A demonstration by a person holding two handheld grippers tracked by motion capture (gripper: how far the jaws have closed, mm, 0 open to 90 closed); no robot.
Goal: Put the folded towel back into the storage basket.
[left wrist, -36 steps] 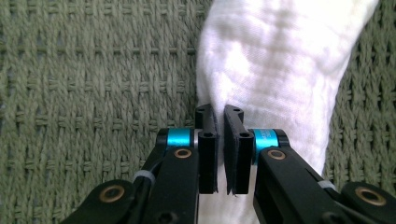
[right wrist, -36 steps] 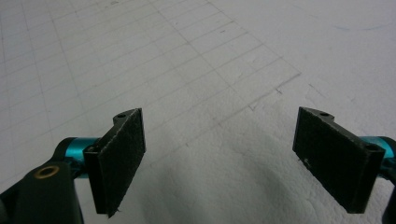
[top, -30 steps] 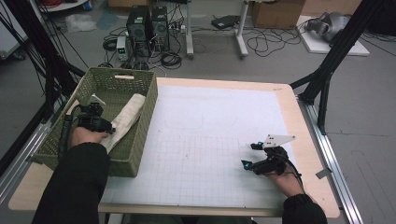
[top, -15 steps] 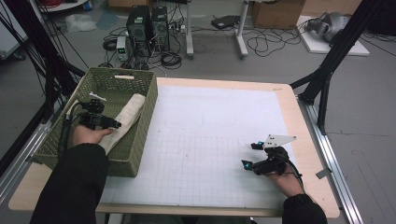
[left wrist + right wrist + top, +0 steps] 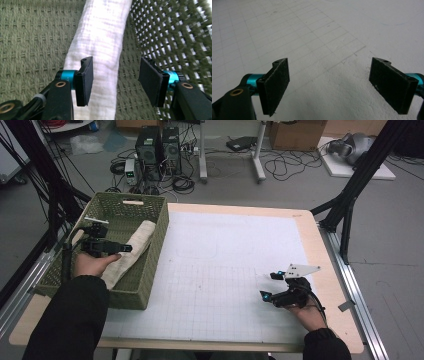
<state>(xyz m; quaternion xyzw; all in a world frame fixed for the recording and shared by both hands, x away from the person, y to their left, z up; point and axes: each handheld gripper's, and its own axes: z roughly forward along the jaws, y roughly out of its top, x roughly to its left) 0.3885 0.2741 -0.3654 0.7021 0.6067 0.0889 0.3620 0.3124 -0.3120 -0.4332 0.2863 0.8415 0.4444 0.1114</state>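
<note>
A rolled white towel (image 5: 136, 244) lies along the right side of a green woven basket (image 5: 156, 256) at the table's left. My left gripper (image 5: 121, 248) is inside the basket, just over the towel. Its jaws have just been opening. In the left gripper view the towel (image 5: 100, 37) runs under the gap, partly behind the left pad, and neither pad presses on it; the left gripper (image 5: 115, 80) is open. The basket wall (image 5: 170, 32) stands close on the right. My right gripper (image 5: 268, 285) rests open on the white grid mat (image 5: 225, 270), nothing between its jaws (image 5: 328, 85).
The basket fills the table's left end, its far rim carrying a pale handle (image 5: 132, 202). Bare wood borders the mat at the right edge (image 5: 327, 285). Computer towers (image 5: 159, 145) and cables sit on the floor beyond the table, and black frame legs (image 5: 350, 195) stand at the right.
The left gripper's jaws have spread apart over the towel, and the hand has shifted slightly to the right in the basket. The right gripper has stayed where it was.
</note>
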